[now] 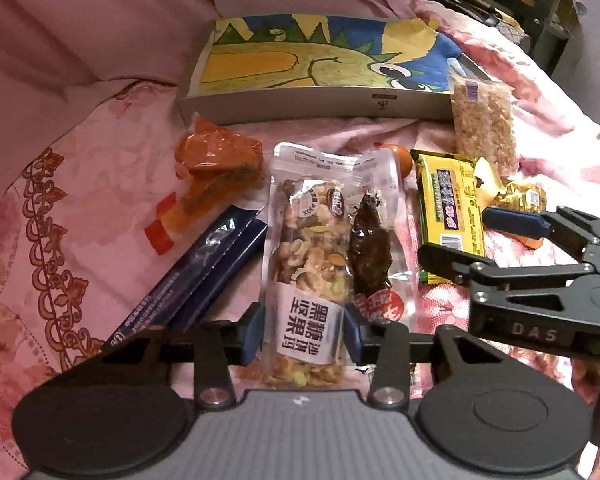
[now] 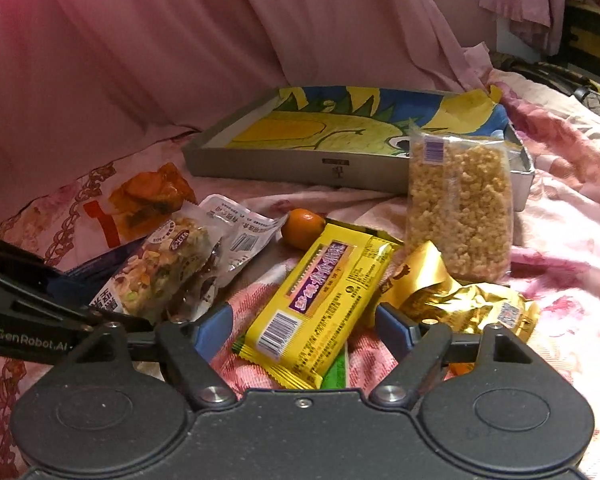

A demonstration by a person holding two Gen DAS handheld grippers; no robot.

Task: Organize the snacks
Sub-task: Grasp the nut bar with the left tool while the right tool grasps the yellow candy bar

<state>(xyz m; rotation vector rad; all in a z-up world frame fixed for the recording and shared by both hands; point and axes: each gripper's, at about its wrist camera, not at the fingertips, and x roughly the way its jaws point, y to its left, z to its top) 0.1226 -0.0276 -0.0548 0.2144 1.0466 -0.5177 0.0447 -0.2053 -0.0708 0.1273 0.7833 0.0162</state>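
On a bed covered with a pink floral bedspread, a loose row of snacks lies in front of a shallow grey tray lined with a bright cartoon picture, which sits toward the far side against pink fabric. The left hand-held gripper has its blue pads on either side of the clear nut bar packet, at the white label near the packet's near end; the pads appear to touch its edges, jaws narrowed around it, and the packet lies flat on the bedspread. Just right of it, touching, is a clear packet with a dark dried fruit. To its left lie a dark blue flat box and, farther back, an orange-wrapped snack. The right hand-held gripper stands wide, its fingers either side of the near end of the yellow wafer bar but clear of it, not gripping. A small orange fruit sits beyond that bar. A crumpled gold wrapper lies just beside the right finger, and a clear bag of puffed-rice crisp leans against the tray's near right corner. In the left wrist view the right gripper enters from the right edge.
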